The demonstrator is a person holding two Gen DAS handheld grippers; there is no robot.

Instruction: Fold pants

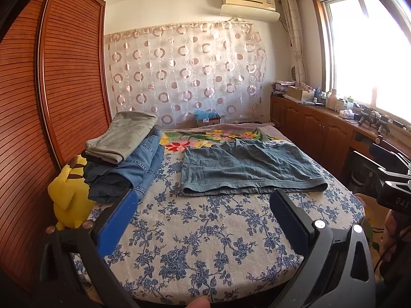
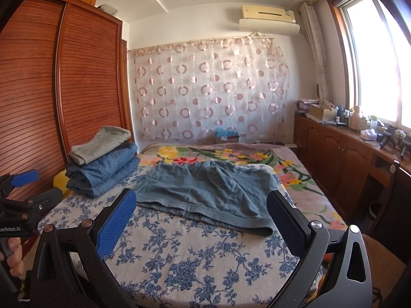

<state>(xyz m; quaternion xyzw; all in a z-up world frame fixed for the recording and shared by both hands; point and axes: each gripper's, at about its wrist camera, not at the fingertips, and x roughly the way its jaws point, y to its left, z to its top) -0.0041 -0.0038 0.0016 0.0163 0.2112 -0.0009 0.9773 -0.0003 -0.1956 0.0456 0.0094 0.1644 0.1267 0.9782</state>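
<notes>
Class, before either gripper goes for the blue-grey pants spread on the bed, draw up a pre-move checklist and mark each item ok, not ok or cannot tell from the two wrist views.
1. Left gripper open and empty: ok.
2. Right gripper open and empty: ok.
3. Blue-grey pants lie spread on the bed, nothing resting on them: ok.
4. Pants fully smooth: not ok; creases show near the far edge.
5. Stack of folded clothes sits apart from the pants, to their left: ok.
6. Near hem unobstructed for grasping: ok.
</notes>
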